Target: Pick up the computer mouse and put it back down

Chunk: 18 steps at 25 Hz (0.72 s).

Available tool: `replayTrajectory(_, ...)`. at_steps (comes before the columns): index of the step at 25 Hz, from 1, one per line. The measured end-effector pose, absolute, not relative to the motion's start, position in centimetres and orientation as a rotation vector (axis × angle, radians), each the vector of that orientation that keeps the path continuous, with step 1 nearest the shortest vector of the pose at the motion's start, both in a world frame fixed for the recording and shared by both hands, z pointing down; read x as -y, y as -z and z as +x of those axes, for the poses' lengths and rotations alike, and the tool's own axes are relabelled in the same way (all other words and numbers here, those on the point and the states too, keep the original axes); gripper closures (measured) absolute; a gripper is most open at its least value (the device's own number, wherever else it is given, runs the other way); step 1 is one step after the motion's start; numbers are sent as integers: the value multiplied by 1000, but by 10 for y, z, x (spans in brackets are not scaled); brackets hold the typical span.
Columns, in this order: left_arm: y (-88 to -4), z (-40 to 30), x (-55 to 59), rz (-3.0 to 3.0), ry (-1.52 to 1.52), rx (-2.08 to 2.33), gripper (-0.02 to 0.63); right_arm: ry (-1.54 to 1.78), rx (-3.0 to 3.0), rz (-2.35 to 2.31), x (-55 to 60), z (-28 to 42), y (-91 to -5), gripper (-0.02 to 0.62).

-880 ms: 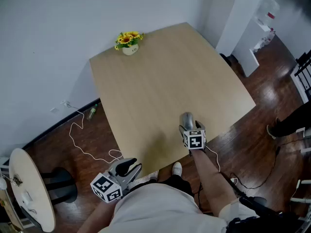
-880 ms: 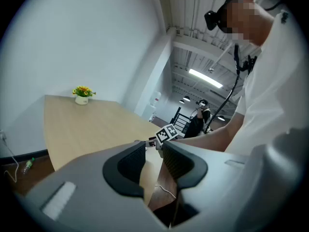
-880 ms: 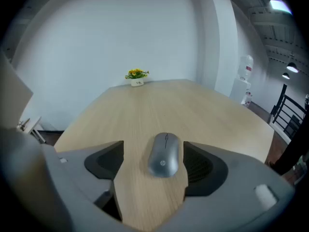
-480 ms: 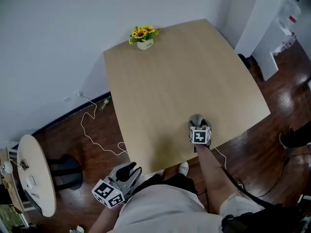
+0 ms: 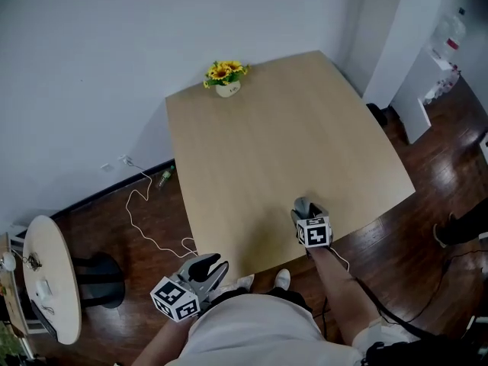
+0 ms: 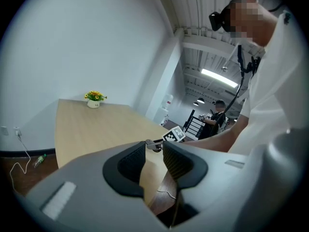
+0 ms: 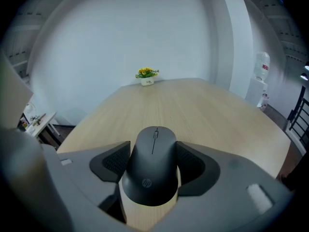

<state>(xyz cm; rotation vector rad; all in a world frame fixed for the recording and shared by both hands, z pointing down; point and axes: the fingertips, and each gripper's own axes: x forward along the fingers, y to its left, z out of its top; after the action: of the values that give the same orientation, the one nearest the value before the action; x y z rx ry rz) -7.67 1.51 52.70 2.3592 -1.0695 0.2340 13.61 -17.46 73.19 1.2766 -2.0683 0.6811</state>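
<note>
The computer mouse (image 7: 152,175) sits lengthwise between the jaws of your right gripper (image 7: 153,153), near the table's front edge on your right, its scroll wheel pointing away from you toward the flower pot (image 7: 147,77) at the far side. Whether it has cleared the table (image 5: 267,143) or is resting on it, neither view settles. If you are lifting, raise it straight up and only a little; if you are setting it down, lower it level so the whole base meets the wood at once, and part the jaws only once it is resting. Watch that edge, since a mouse released tilted or too far back could slide off. The right jaws are clamped on the mouse, the ribbed pads (image 7: 116,162) pressing its two flanks about midway along its body, so the hold looks centred and balanced. Your left gripper (image 6: 153,148) hangs off the table's near edge, well apart from the mouse, its jaws a narrow gap apart with nothing between them.
</note>
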Motion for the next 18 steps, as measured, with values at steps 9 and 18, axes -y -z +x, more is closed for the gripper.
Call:
replayTrajectory(9,-517,-48,2,2462,-234,956,511,-556,2260,1168,79,126,-589,295)
replayTrajectory(18,-515,-32,6,2546,-235,847,511,-474,2305,1205,16,130,-506,295)
